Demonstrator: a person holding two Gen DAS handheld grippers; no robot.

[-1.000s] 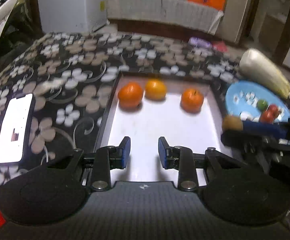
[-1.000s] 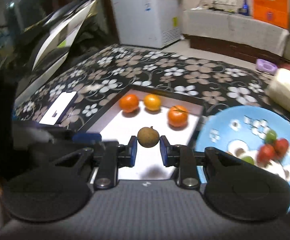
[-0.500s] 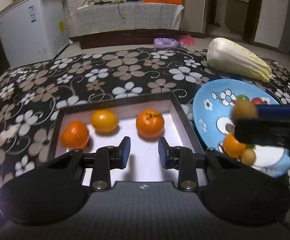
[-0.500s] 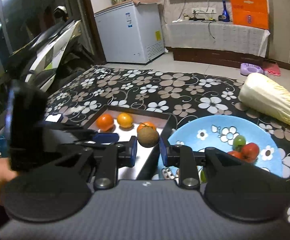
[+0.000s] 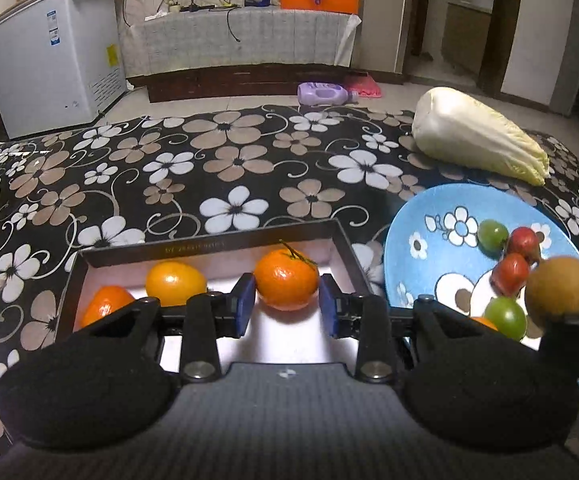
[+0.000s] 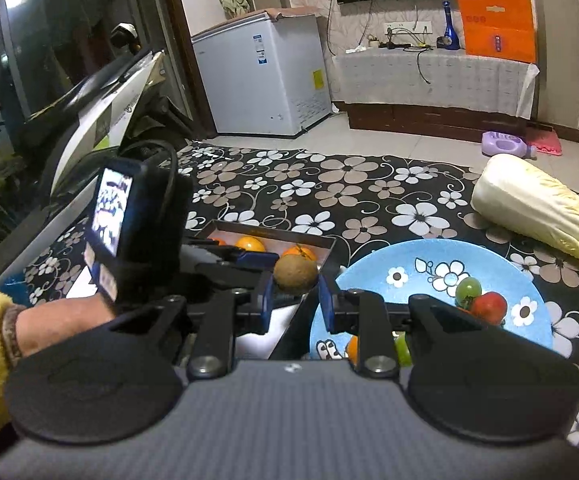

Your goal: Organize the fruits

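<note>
My right gripper is shut on a brown kiwi and holds it in the air over the gap between the tray and the plate; the kiwi also shows in the left wrist view. My left gripper is open and empty above the white tray, its fingers framing an orange with a stem. Two more oranges lie at the tray's far left. The blue flowered plate holds green and red small fruits.
A napa cabbage lies on the flowered tablecloth behind the plate. A white chest freezer and a covered sideboard stand beyond the table. A purple bottle lies on the floor. A scooter stands at the left.
Both grippers have swung right and risen. The right gripper carried the kiwi from above the tray toward the plate. The left gripper stayed open and now frames the stemmed orange.
</note>
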